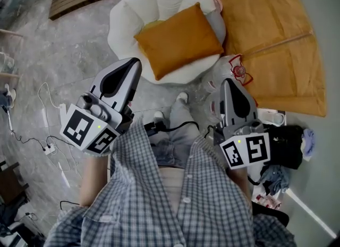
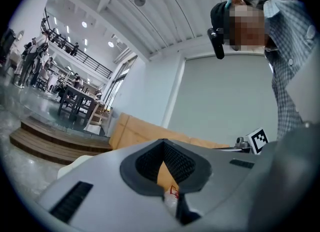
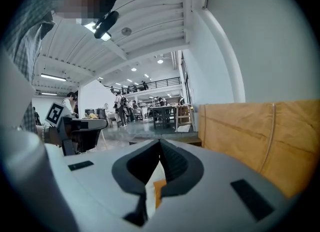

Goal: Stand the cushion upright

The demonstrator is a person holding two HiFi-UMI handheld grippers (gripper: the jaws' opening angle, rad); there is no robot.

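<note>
Orange fabric marks your target: the cushion [image 1: 178, 41] lies flat in the hollow of the white round seat [image 1: 127, 20], not upright. One of its corners reaches toward the seat's near rim and its long side runs slantwise across the bowl. Nothing else shows inside the seat, and its puffed white rim stands clear around the cushion on the far and left sides.

Your left gripper [image 1: 134, 64] is level in front of you with its tip close to the seat's near-left rim, apart from the cushion. In the left gripper view its jaws [image 2: 164, 148] are pressed together with nothing pinched. Your right gripper [image 1: 227, 84] sits off the seat's near-right rim, beside a clear plastic bag [image 1: 236, 71] with red print on the floor. Its jaws [image 3: 160, 146] are likewise pressed together and empty. Through the narrow slit below its pads you catch a sliver of white and orange, too small to say more.

Right of the seat, a large tan padded piece [image 1: 271, 28] spreads over the floor, and in the right gripper view it rises as a tan wall [image 3: 260, 136]. By your right side sits a black bag [image 1: 287, 145]; what it holds cannot be made out. White cables [image 1: 50, 147] trail over the grey floor on your left.
</note>
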